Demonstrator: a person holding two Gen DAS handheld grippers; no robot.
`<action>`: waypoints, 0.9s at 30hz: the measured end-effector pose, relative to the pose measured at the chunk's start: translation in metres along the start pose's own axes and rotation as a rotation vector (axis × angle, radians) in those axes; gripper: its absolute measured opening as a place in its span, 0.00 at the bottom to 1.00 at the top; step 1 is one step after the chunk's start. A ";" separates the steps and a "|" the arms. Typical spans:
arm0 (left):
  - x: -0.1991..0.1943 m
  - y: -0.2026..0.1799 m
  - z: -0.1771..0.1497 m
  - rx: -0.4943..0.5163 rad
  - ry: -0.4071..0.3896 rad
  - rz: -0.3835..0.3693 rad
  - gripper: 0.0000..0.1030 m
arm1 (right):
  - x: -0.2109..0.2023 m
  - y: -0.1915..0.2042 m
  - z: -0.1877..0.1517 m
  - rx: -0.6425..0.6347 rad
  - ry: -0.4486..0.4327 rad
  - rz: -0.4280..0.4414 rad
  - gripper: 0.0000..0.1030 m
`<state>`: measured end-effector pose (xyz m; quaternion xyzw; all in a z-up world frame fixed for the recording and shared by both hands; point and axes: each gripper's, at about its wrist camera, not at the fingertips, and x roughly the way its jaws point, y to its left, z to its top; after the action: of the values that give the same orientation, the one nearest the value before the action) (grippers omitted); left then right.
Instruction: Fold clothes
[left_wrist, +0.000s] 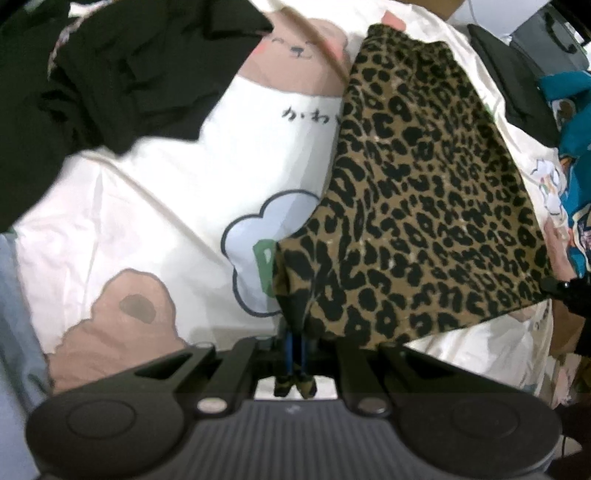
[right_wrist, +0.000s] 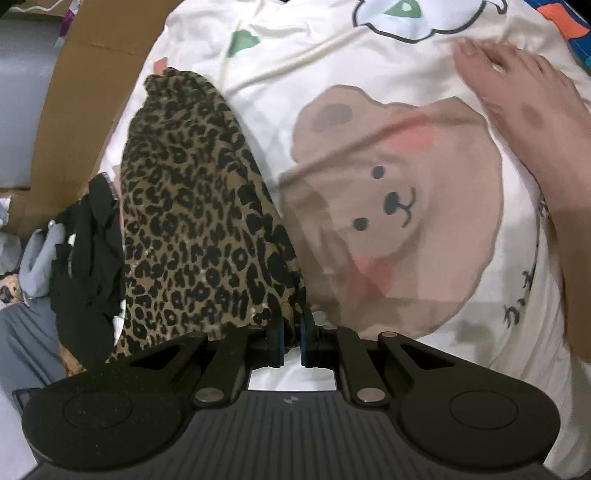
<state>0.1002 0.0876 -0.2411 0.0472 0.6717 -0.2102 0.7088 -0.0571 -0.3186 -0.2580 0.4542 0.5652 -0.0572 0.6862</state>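
Both tongs, left and right, pinch the leopard skirt (hem corners) above the sheet.

Two wrist cams look down along gripper fingers, close over the bed; both share the leopard-print garment and bear-print sheet.

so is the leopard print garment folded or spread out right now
Spread, not folded: the leopard print garment lies stretched across the bear-print sheet, its near corners pinched by the left gripper and right gripper.
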 end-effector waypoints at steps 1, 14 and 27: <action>0.007 0.000 0.002 -0.002 -0.001 -0.004 0.05 | 0.004 -0.002 0.001 0.002 0.000 -0.005 0.06; 0.055 0.005 0.010 -0.051 -0.042 -0.030 0.15 | 0.038 -0.028 0.000 -0.037 -0.025 -0.050 0.22; 0.064 0.030 0.001 -0.109 -0.122 -0.154 0.43 | 0.051 -0.018 0.013 -0.226 -0.034 -0.033 0.47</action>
<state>0.1123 0.0998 -0.3094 -0.0558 0.6392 -0.2298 0.7318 -0.0402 -0.3160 -0.3113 0.3634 0.5639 -0.0121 0.7415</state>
